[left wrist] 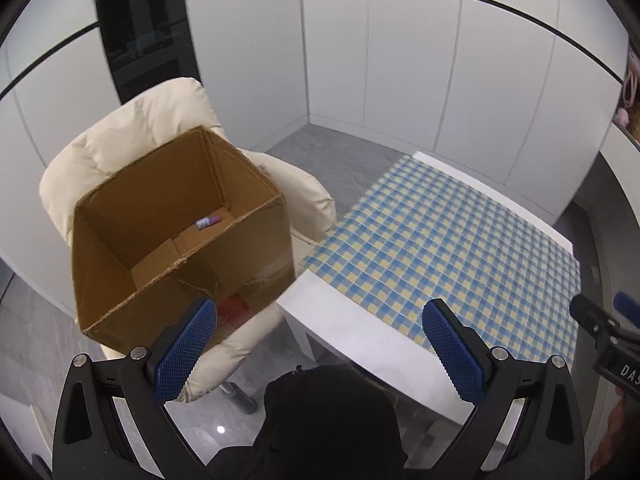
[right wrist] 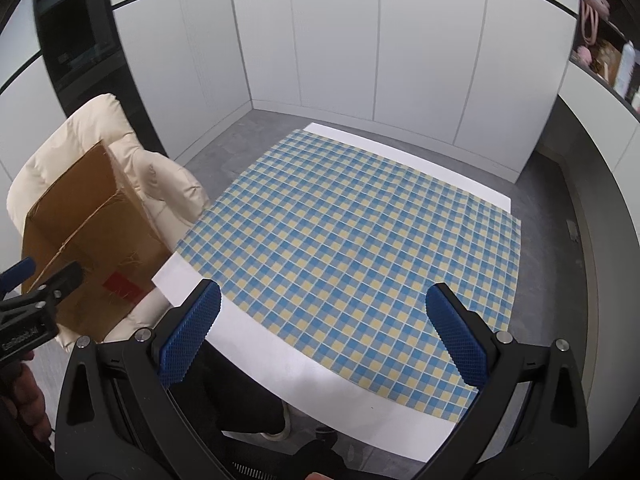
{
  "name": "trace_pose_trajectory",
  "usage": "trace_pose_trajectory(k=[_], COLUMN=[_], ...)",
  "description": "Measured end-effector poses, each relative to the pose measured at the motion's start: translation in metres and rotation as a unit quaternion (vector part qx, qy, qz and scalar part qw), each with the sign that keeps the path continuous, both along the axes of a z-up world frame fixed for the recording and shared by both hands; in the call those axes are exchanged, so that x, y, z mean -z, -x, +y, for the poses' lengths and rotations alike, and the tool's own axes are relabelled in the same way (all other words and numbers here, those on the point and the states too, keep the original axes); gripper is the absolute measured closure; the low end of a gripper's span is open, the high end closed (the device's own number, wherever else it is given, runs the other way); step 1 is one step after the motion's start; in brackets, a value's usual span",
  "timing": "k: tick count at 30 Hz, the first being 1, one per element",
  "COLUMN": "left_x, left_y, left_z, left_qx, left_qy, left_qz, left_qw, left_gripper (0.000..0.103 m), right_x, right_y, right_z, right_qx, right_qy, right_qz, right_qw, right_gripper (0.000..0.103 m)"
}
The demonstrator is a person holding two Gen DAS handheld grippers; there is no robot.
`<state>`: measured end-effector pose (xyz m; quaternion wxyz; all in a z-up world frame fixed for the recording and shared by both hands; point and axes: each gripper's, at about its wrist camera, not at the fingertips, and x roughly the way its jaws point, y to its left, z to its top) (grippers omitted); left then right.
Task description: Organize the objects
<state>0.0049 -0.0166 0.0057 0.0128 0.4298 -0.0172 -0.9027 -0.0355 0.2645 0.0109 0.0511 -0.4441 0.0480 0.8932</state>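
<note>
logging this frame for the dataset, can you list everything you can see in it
cardboard box: one, brown, open-topped, on the armchair left of the table
small tube: one, purple and white, lying on the box floor
armchair: one, cream, padded
table: one, white
tablecloth: one, blue and yellow check, covering most of the table
shelf items: several, pink and white, far right, too blurred to name
left gripper: one, black with blue pads, open, empty
right gripper: one, same colours, open, empty

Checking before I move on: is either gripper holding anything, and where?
Nothing is held. The left gripper and right gripper are both open and empty.
</note>
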Motion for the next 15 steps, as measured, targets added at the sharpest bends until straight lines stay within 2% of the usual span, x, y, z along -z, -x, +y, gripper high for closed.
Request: trace_pose_trajectory(k=[9,15], left_x=[0.010,0.012], left_y=[0.007,0.003], left_z=[0.006,0.007], left_qx=[0.009,0.007], left_qy=[0.001,0.010], left_qz=[-0.030,-0.029], left_qw=[0.9995,0.9995], left_gripper=[0.000,0.000], right_x=[0.006,0.008], right_y=[0.000,-0.001], right_z=[-0.003,-0.012], right_qx=[-0.012,-0.030], right_qy=[0.001,-0.007], right_qz=[-0.007,-0.010], right_qw=[1.000,0.999], right_gripper=[0.000,0.000])
